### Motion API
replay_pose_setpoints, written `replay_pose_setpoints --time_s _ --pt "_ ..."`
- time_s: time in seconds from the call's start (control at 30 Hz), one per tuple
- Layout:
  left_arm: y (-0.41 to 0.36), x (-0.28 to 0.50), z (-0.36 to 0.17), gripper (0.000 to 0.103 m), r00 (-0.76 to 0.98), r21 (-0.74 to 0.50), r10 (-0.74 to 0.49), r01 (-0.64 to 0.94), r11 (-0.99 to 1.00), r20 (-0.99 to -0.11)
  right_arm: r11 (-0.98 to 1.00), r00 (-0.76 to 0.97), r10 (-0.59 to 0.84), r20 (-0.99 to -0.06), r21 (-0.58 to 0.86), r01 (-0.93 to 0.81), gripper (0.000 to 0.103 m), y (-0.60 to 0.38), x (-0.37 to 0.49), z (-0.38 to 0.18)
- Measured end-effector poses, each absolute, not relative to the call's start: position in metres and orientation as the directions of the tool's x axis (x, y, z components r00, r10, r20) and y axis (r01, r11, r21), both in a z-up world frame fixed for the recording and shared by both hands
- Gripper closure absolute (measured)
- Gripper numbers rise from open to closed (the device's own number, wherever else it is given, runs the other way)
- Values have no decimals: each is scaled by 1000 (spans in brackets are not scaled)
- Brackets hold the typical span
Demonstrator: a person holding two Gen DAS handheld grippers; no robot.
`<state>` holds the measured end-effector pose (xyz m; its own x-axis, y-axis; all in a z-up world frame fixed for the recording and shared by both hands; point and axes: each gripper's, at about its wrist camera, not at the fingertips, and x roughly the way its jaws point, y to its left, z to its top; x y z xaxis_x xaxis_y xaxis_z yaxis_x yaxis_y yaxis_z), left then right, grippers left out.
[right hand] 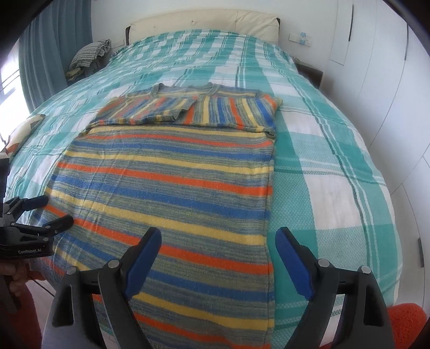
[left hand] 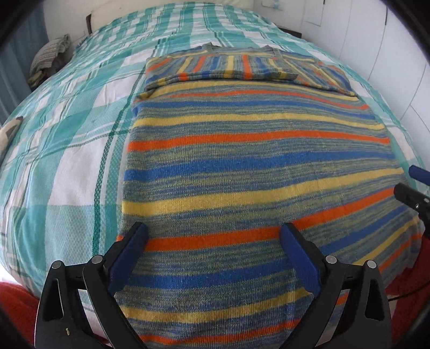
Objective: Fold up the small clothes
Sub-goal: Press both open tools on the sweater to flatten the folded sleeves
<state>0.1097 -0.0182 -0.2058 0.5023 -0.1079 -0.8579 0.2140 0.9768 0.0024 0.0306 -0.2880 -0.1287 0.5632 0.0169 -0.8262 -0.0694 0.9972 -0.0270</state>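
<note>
A striped knit sweater (left hand: pixel 255 166) in blue, orange and yellow lies flat on the bed, its hem toward me and both sleeves (left hand: pixel 242 67) folded across the chest at the far end. It also shows in the right wrist view (right hand: pixel 172 182). My left gripper (left hand: pixel 215 233) is open and empty over the sweater's near left part. My right gripper (right hand: pixel 217 236) is open and empty over the sweater's near right edge. The left gripper shows at the left edge of the right wrist view (right hand: pixel 53 212), also open. One tip of the right gripper (left hand: pixel 411 185) shows at the right edge of the left wrist view.
The bed has a teal and white checked cover (right hand: pixel 336 166). A cream headboard (right hand: pixel 204 24) stands at the far end. A pile of cloth (right hand: pixel 91 53) sits beside the bed at far left. White wardrobe doors (right hand: pixel 389 80) line the right side.
</note>
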Motion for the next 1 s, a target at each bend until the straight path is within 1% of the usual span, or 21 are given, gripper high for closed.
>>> replay_pose_setpoints --time_s 0.07,0.1,0.17,0.23,0.3,0.5,1.0 --pt "-17 110 -209 1 496 -5 -112 212 977 -861 995 477 14 -879 -36 -96 17 -278 35 -151" --pt "-17 111 -209 1 496 -6 -114 213 977 -861 994 452 3 -892 -48 -101 14 -275 35 -160" --pt "-18 110 -210 1 495 -1 -112 220 975 -861 991 470 -29 -882 -87 -102 11 -270 32 -162" --pt "-19 109 -211 1 495 4 -110 223 975 -862 991 467 -34 -884 -90 -98 9 -271 33 -164" --pt "-20 109 -213 1 496 12 -104 224 974 -862 993 465 -35 -884 -84 -85 5 -274 33 -167" --pt "-20 108 -214 1 497 19 -99 227 974 -862 990 470 -45 -882 -102 -96 3 -273 34 -169" --pt "-20 109 -215 0 497 23 -96 228 973 -863 989 473 -49 -880 -109 -98 1 -270 34 -171"
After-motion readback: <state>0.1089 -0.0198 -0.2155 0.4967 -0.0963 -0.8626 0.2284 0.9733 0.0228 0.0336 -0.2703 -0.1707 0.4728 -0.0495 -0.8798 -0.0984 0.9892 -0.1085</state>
